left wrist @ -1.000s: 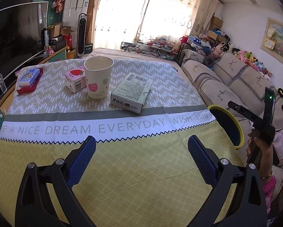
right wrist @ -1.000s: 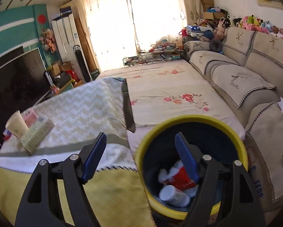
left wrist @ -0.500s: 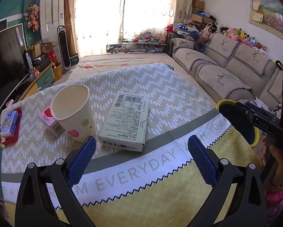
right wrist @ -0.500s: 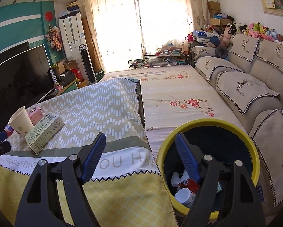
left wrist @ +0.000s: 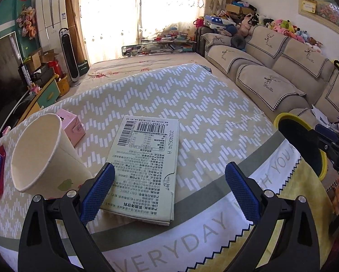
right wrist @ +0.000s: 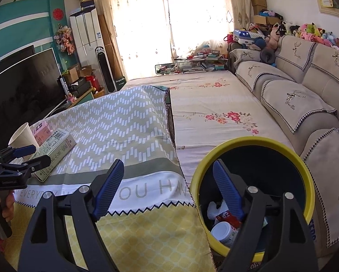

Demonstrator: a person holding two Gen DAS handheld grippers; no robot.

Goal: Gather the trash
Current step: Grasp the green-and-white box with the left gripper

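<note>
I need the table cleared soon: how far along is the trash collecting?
Partly done. The yellow-rimmed bin already holds a white bottle and a red wrapper. In hand: nothing yet; the left hand-held gripper is open, closing in on the pale green box. The right hand-held gripper, jaws just opened wider, is empty by the bin. Left: the box, paper cup and pink carton.

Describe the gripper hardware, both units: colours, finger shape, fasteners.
Left gripper and right gripper match: black angular frames, two tapered fingers with blue textured pads, silver round fasteners at the pivots. No cables visible. Each has a black handle.
</note>
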